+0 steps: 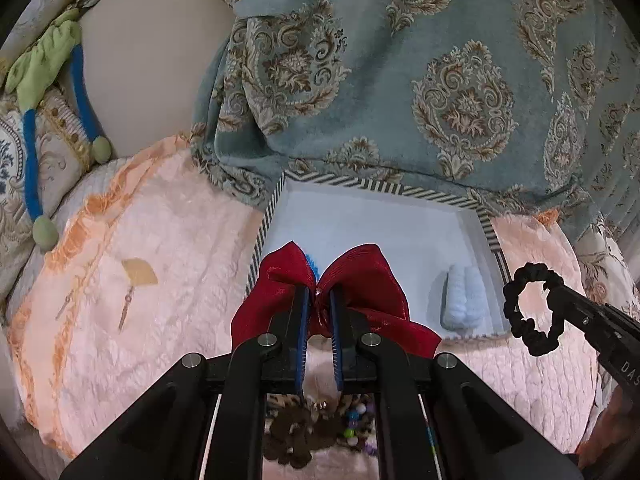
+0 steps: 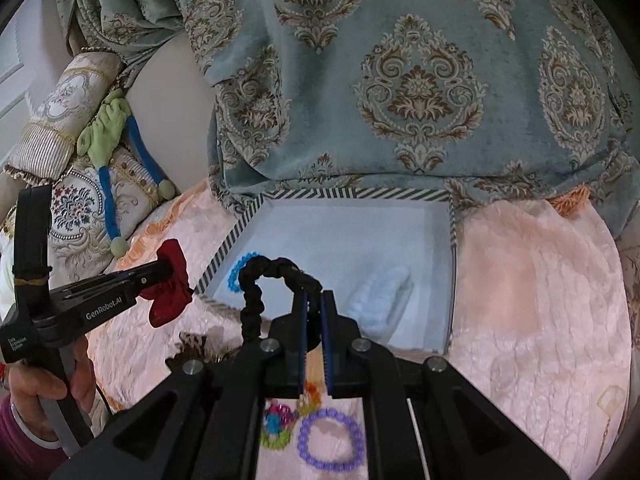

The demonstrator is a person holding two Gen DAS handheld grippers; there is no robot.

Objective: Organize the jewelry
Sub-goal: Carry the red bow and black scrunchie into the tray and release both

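Shiny red ribbon bow (image 1: 340,300) pinched in left claw (image 1: 320,300), black fabric scrunchie (image 2: 272,280) pinched in right claw (image 2: 314,300); white striped-rim box (image 2: 400,194) just ahead, apparently for dropping in.

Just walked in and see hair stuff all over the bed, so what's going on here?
A person is sorting accessories into a striped-edged box on the pink bedspread. The left gripper is shut on a red bow; the right gripper is shut on a black scrunchie. Both are near the box, which already holds a blue ring and a pale blue item. Bead bracelets still lie loose.
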